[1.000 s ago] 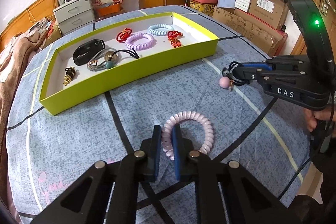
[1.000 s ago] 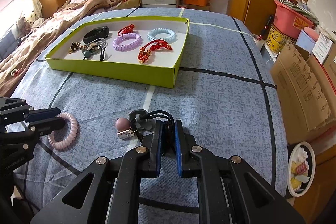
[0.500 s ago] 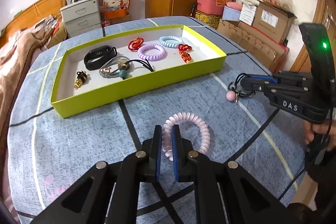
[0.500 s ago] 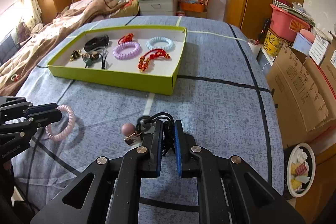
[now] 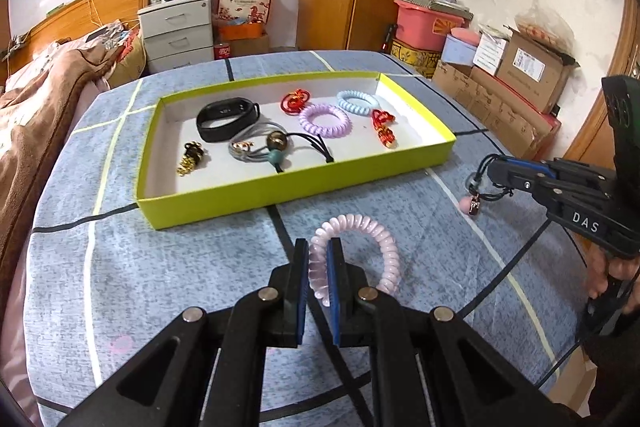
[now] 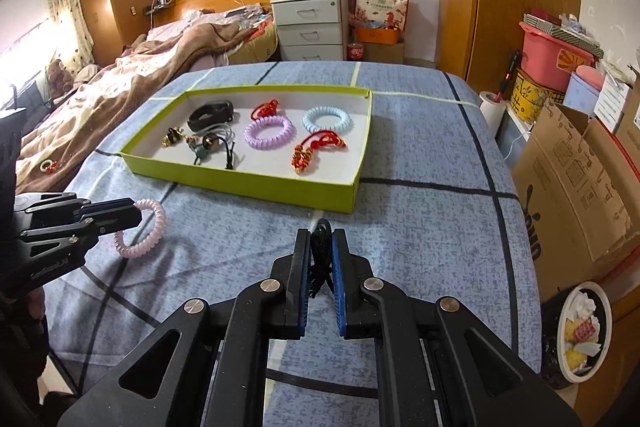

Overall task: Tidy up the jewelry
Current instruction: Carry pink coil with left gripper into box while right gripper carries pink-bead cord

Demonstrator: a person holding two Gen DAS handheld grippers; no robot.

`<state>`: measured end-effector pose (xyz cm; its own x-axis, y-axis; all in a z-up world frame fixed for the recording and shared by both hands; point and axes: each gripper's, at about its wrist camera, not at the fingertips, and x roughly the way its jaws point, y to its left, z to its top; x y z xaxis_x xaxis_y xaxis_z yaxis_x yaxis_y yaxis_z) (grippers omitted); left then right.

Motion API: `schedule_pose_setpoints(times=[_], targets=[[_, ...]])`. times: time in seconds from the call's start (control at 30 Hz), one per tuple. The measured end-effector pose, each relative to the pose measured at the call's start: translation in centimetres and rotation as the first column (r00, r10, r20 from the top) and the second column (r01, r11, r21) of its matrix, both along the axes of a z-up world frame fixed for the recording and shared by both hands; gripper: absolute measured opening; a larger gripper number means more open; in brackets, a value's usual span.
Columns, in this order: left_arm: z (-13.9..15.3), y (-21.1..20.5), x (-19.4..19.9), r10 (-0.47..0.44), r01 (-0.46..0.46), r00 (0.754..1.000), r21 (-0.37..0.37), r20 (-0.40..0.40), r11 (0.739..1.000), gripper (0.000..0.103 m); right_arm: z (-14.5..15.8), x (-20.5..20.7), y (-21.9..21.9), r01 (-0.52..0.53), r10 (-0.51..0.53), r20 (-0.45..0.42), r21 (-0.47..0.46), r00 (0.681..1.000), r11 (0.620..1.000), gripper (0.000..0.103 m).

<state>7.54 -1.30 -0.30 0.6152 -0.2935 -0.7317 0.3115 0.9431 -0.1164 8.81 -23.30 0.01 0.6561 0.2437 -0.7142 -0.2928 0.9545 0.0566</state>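
Left wrist view: the left tongs (image 5: 318,269) are clamped on a pale pink coil hair tie (image 5: 360,255), pinching one side of the ring, w/ the rest of the loop sticking out to the right. It looks lifted a bit off the blue bed cover (image 5: 180,267), but that is hard to tell for sure. Past it sits a flat green box (image 5: 296,187) w/ a white inside. In the box: a black band (image 5: 226,119), a gold charm (image 5: 190,159), a grey hair tie w/ beads (image 5: 260,147), a purple coil hair tie (image 5: 325,120), a light blue coil hair tie (image 5: 357,102) & two red knot charms (image 5: 382,127). On the right side, the right tongs (image 5: 494,169) hold a black cord hair tie (image 5: 480,183), & a small pink ball (image 5: 466,203) hangs under it, just above the cover & near the box's right end. Right wrist view: the right tongs (image 6: 322,259) are pressed together on the black cord (image 6: 321,247), which pokes up between the blue pads (image 6: 338,267). The left tongs (image 6: 120,213) show at the left w/ the pink coil (image 6: 144,231) in them. The green box (image 6: 248,183) lies ahead, a bit to the left. A brown blanket (image 6: 132,87) lies at the far left of the bed.
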Motion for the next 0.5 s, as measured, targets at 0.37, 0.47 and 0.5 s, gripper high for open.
schedule_pose_setpoints(times=[0.37,0.47,0.5], targets=[[1.7,1.1,0.8,0.046,-0.046,0.998,-0.007,0.04,0.999,0.009,1.9,0.3,1.2,-0.022,0.022,0.042,0.012,0.999,1.0,0.01],[2.1,1.4,1.2,0.053,-0.053,0.997,-0.01,0.049,0.999,0.009,2.4,0.5,1.6,-0.03,0.029,0.056,0.014,0.998,0.999,0.01],[2.2,1.5,1.4,0.054,-0.053,0.997,-0.012,0.052,0.999,0.009,2.7,0.6,1.8,-0.033,0.032,0.06,0.016,0.998,0.999,0.01]])
